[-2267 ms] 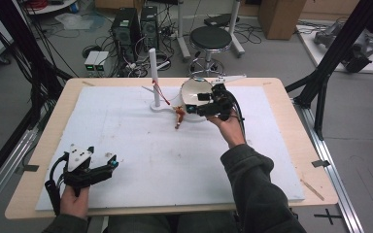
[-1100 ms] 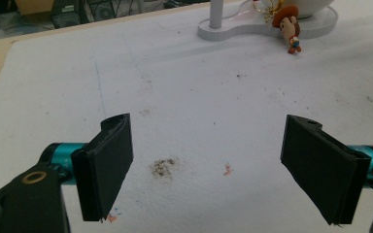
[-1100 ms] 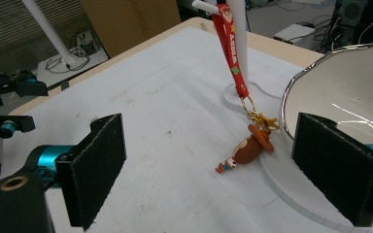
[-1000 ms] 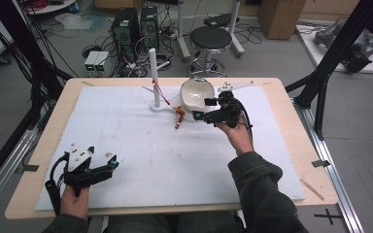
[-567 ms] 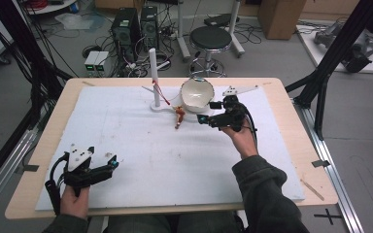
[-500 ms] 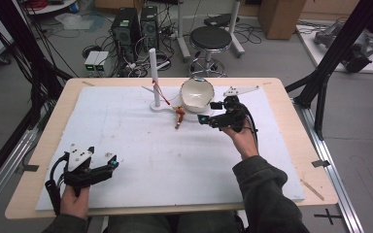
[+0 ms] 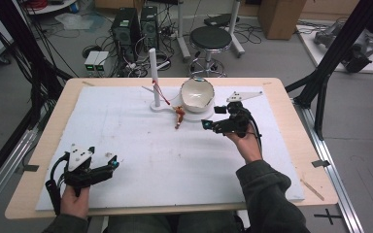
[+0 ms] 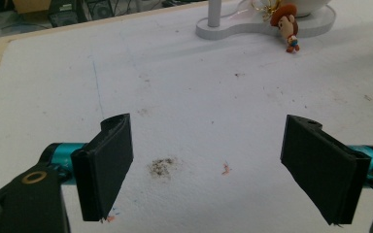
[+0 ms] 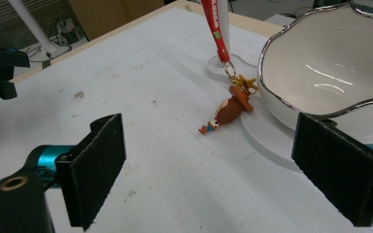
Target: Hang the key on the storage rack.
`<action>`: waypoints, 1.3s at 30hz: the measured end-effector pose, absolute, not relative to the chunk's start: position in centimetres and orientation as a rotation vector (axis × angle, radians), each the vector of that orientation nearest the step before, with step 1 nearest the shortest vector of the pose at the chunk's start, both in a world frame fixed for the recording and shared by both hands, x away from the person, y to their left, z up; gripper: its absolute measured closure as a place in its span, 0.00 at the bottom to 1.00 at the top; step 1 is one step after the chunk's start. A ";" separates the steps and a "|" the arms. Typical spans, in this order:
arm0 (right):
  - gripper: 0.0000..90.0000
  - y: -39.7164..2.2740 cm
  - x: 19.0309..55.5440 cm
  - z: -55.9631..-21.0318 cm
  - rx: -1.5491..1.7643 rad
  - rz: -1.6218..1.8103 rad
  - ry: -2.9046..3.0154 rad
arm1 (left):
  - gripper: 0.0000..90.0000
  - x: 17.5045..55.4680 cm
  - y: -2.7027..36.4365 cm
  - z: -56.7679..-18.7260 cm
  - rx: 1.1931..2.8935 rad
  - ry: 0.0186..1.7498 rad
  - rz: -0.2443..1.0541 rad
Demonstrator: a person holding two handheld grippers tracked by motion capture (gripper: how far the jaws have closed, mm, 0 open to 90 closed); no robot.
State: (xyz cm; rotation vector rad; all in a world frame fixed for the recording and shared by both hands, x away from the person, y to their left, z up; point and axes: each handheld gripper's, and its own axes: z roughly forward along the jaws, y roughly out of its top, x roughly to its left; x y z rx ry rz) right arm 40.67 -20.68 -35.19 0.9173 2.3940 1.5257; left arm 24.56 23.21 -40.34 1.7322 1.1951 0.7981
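Right tongs (image 7: pixel 212 117) backed away from bowl (image 7: pixel 197 93) | both tongs released | left tongs (image 7: pixel 110 161) resting near table edge

White bowl (image 9: pixel 320 73), silver rim; red lanyard (image 9: pixel 215 29); brown figurine (image 9: pixel 228 112)

Left hand-held gripper (image 7: pixel 111 165) and right hand-held gripper (image 7: pixel 212 118) gape wide.

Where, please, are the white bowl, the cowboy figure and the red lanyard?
white bowl (image 9: pixel 315 73), right gripper view, inner wall.
cowboy figure (image 9: pixel 229 111), right gripper view, brown body.
red lanyard (image 9: pixel 214 24), right gripper view, strap's middle.
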 end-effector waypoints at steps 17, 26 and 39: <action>0.13 -22.3 39.0 -36.2 0.924 1.492 2.371 | 0.22 24.5 23.1 -40.4 1.736 1.191 0.794; 0.13 -23.1 38.1 -37.0 0.930 1.476 2.365 | 0.22 24.5 23.1 -40.4 1.742 1.188 0.792; 0.13 -24.7 37.1 -38.1 0.962 1.460 2.340 | 0.22 24.5 23.0 -40.4 1.741 1.190 0.789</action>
